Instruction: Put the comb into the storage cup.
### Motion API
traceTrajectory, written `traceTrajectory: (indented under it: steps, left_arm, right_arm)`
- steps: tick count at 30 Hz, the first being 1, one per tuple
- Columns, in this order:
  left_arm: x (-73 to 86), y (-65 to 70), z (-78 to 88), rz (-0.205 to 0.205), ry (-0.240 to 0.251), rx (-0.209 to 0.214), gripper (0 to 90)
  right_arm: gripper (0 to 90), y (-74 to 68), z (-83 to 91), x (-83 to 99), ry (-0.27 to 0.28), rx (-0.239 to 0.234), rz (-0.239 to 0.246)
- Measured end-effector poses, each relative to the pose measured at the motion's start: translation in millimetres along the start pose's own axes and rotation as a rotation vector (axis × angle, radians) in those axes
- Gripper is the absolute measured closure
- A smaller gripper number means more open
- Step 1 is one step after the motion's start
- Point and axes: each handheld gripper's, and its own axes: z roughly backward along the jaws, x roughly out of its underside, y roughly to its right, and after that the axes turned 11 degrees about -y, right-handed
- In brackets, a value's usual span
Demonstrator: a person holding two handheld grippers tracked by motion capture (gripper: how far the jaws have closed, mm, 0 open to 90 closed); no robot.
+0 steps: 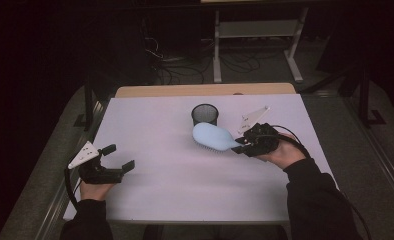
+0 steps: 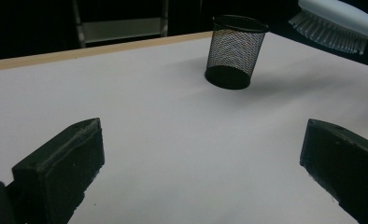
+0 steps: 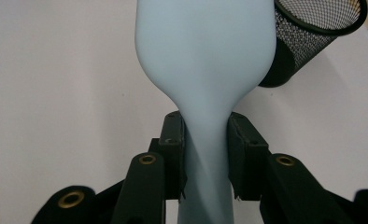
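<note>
We count one pale blue hairbrush (image 1: 212,136), handle clamped in right gripper (image 1: 241,145) fingers, raised just beside one black mesh cup (image 1: 204,114). Left gripper (image 1: 120,157) fingers spread wide, holding nothing, over the tabletop (image 1: 185,185). No readable writing.

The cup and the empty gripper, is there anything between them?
No. Between the cup and the left gripper lies only bare white table, as the left gripper view shows.

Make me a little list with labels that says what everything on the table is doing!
table: white top
hairbrush: light blue, lifted off the table, bristles facing down
right gripper: shut on the hairbrush handle
cup: black mesh, upright, just behind the brush head
left gripper: open, nothing between its jaws, apart from the cup
</note>
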Motion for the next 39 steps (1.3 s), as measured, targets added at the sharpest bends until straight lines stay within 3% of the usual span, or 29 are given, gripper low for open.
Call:
traceTrajectory:
  steps: [11,19,27,39]
  left_arm:
    - [-11.1,13.0,-2.6,-0.051,-0.033,0.033,0.0]
    - [-22.0,16.7,-4.3,-0.061,-0.03,0.053,0.0]
    - [-39.2,22.7,-8.3,-0.046,0.004,0.085,0.0]
    - [-71.5,36.3,-19.9,-0.05,0.013,0.169,0.0]
  right_arm:
    - [68.8,1.4,7.4,-13.2,0.034,0.024,0.007]
    - [68.8,-0.3,17.1,-25.9,0.043,0.046,0.02]
    - [68.8,-1.0,26.6,-37.0,0.068,0.066,0.032]
    - [68.7,-1.3,36.9,-49.5,0.108,0.082,0.05]
